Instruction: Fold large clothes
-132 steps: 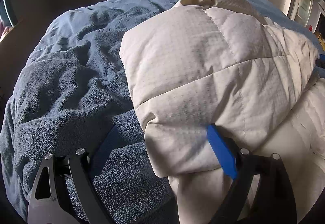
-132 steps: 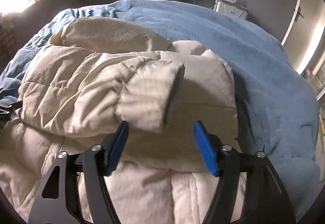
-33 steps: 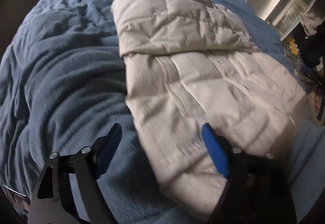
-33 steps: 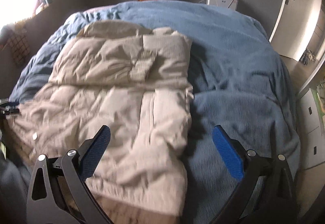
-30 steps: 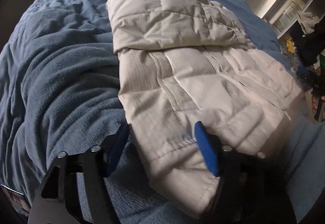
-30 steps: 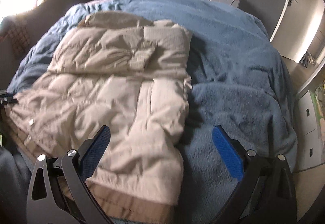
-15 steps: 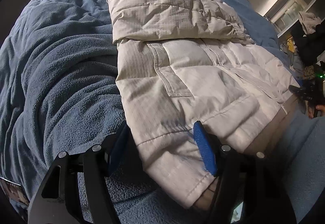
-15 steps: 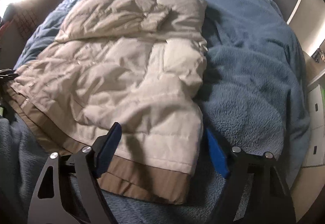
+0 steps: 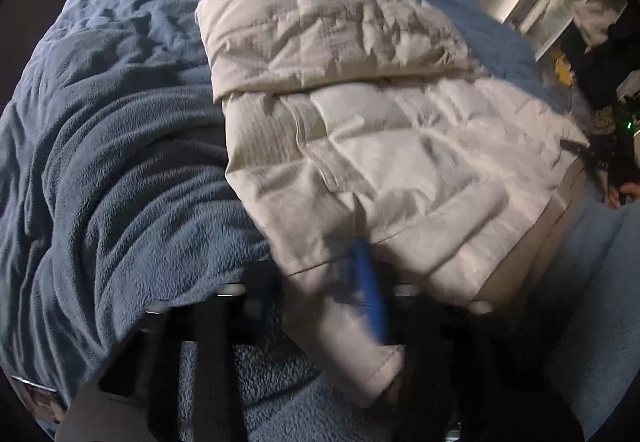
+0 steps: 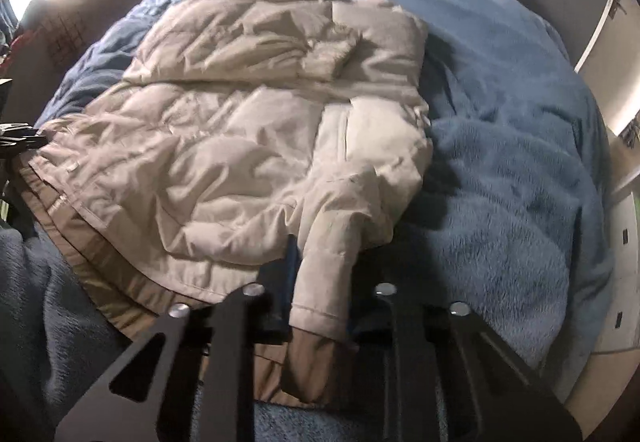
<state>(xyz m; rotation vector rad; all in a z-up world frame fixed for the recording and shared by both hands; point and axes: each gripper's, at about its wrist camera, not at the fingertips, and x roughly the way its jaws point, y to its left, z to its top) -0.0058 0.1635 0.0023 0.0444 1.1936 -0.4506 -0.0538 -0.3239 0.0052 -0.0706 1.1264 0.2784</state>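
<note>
With the jacket [image 9: 384, 145] spread on the blanket [image 9: 120, 161], its hem corners are pinched as the left gripper [image 9: 320, 282] and right gripper [image 10: 320, 282] are closing; only 1 slippery layer might be caught and lost.

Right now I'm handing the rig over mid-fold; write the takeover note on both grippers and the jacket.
Left gripper: jaws closing on the puffer jacket's near-left hem corner, fabric between them.
Right gripper: jaws closing on the near-right hem corner, fabric bunched between them.
Jacket lies on the blue blanket, front up.
Done: sleeves folded across the chest at the far end.
Left: probably lift both hem corners and fold the lower half up toward the collar.
</note>
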